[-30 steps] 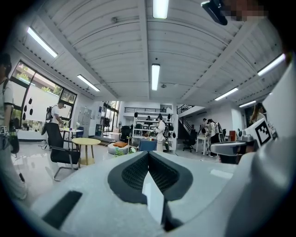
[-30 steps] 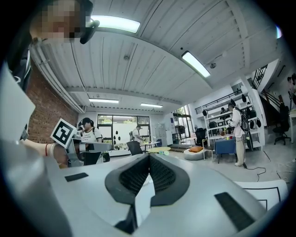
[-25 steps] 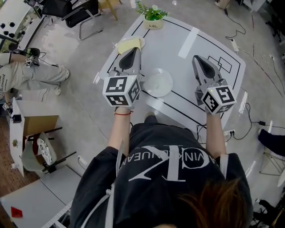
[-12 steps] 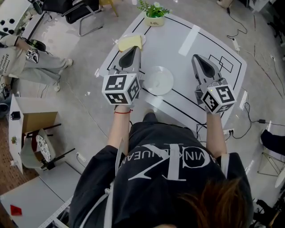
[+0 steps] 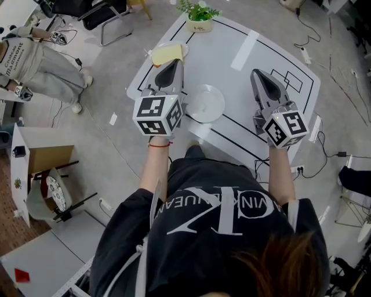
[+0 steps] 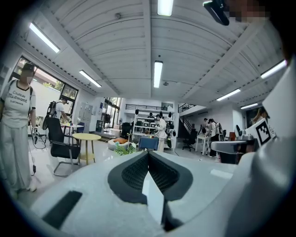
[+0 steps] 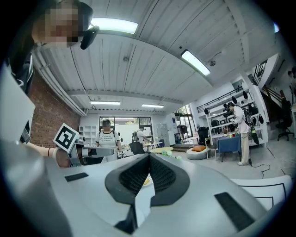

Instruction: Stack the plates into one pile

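Observation:
A clear round plate [image 5: 204, 103] lies on the white table [image 5: 243, 87] between my two grippers. At the table's far left edge sits a second plate carrying something yellow [image 5: 168, 54]; it also peeps out between the jaws as a yellow-edged plate [image 7: 146, 181] in the right gripper view. My left gripper [image 5: 174, 62] hovers left of the clear plate, its jaws pressed together and empty. Right of that plate, my right gripper [image 5: 257, 74] is also shut with nothing in it. Both gripper views look level across the room, over the table.
A potted plant [image 5: 200, 17] stands at the table's far edge. Black lines and a strip of white tape [image 5: 246, 51] mark the tabletop. A person in grey [image 5: 35, 58] stands on the floor at the upper left, near a black chair [image 5: 110, 17].
Both grippers have stayed where they were, still shut. The person in grey at the left has walked further away towards the top of the head view.

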`<action>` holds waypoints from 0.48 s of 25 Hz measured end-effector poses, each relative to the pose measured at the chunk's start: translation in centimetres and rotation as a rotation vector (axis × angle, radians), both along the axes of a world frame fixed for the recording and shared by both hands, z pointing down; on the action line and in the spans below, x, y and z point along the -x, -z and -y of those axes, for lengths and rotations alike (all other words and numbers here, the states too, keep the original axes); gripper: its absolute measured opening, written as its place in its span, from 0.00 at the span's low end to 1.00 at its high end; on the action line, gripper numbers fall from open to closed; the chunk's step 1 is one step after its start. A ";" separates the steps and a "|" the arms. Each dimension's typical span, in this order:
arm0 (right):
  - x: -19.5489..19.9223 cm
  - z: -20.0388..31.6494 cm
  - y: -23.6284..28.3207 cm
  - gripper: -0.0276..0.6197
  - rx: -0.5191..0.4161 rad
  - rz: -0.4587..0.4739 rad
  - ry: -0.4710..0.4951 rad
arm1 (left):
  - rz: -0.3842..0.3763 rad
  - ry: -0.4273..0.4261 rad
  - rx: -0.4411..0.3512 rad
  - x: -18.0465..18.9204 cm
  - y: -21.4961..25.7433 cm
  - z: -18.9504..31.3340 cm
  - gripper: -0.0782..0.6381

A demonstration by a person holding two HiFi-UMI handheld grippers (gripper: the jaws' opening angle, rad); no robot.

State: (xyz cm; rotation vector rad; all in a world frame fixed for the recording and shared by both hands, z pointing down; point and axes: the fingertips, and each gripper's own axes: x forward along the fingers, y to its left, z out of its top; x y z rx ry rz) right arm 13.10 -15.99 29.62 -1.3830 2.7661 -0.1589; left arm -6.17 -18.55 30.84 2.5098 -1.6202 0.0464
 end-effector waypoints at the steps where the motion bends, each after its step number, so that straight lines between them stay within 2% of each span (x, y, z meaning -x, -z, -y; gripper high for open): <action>1: -0.1 0.0 0.1 0.05 -0.004 0.011 0.000 | 0.000 -0.001 0.000 -0.1 0.0 0.0 0.12; 4: -0.2 -0.1 0.2 0.04 -0.013 0.018 0.003 | 0.001 -0.003 0.000 -0.1 -0.2 0.1 0.12; 8: 0.4 -0.3 0.1 0.04 -0.013 -0.038 0.027 | -0.001 -0.005 0.001 0.0 0.0 0.1 0.12; 12: 0.7 -0.6 0.0 0.04 -0.008 -0.046 0.031 | -0.002 -0.007 0.001 0.1 0.0 -0.1 0.12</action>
